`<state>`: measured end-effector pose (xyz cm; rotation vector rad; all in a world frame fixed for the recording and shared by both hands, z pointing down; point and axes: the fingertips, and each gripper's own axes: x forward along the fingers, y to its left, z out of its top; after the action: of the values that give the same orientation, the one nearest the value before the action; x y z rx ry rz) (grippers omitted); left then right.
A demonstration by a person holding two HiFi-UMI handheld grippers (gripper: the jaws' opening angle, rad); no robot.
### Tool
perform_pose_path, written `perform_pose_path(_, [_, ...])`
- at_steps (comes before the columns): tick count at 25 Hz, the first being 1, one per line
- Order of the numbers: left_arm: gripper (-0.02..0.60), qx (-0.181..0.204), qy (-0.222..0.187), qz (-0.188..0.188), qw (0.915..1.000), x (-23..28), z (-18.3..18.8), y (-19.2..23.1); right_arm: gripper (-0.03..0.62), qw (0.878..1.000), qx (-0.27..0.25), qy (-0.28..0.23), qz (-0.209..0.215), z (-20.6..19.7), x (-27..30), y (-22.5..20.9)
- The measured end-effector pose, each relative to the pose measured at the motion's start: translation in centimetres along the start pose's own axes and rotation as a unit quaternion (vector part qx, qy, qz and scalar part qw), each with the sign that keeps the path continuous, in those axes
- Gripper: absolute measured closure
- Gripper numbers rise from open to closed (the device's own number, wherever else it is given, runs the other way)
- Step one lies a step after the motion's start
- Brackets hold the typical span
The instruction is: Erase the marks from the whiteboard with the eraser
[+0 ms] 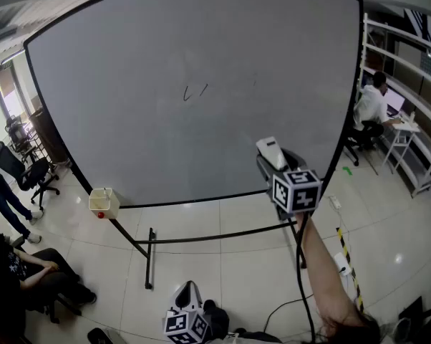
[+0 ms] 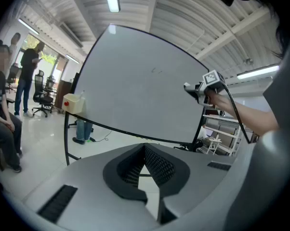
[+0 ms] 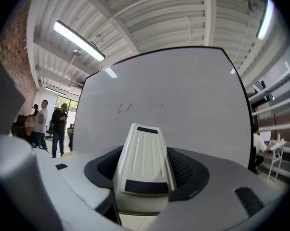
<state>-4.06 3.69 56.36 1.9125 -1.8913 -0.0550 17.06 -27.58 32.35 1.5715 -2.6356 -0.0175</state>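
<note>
The right claw (image 1: pixel 276 165) is clamped on the eraser (image 3: pixel 144 158), held before the lower right of the board (image 1: pixel 115 84). I cannot tell whether it touches. The marks (image 1: pixel 195 92) – two short dark strokes – sit well apart from it at about 10 o'clock, with a fainter fleck (image 1: pixel 255 81) near 12. The risk is in the press: the claw grips only the eraser's sides, so a hard or slanted push could twist it loose, and the board's thin stand (image 1: pixel 149 253) may sway under the stroke. The fleck is easy to miss. The eraser is cream plastic with a ribbed back – dark strips at both ends – narrowing toward the board. The left claw (image 1: pixel 188 296), at 6 o'clock, is closed on nothing.
</note>
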Motion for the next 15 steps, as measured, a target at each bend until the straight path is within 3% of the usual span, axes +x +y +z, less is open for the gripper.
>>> perform_pose_path(4, [0.586, 0.016, 0.006, -0.006, 0.9998, 3.8, 2.2, 2.8, 0.306, 0.99, -0.074, -0.074, -0.09, 13.5, 6.5, -5.9])
perform_pose_path(7, [0.586, 0.017, -0.006, -0.014, 0.9997, 7.0, 5.2, 4.7, 0.305, 0.981, -0.101, -0.094, -0.136, 17.7, 9.6, -8.0])
perform_pose_path(11, [0.586, 0.022, -0.031, -0.037, 0.9986, 11.1, 10.3, 6.8, 0.301, 0.975, -0.092, -0.1, -0.174, 17.0, 12.2, -8.6])
perform_pose_path(15, [0.586, 0.02, -0.031, -0.053, 0.9979, 14.5, 12.5, 8.7, 0.299, 0.962, -0.138, -0.098, -0.215, 12.3, 13.1, -6.1])
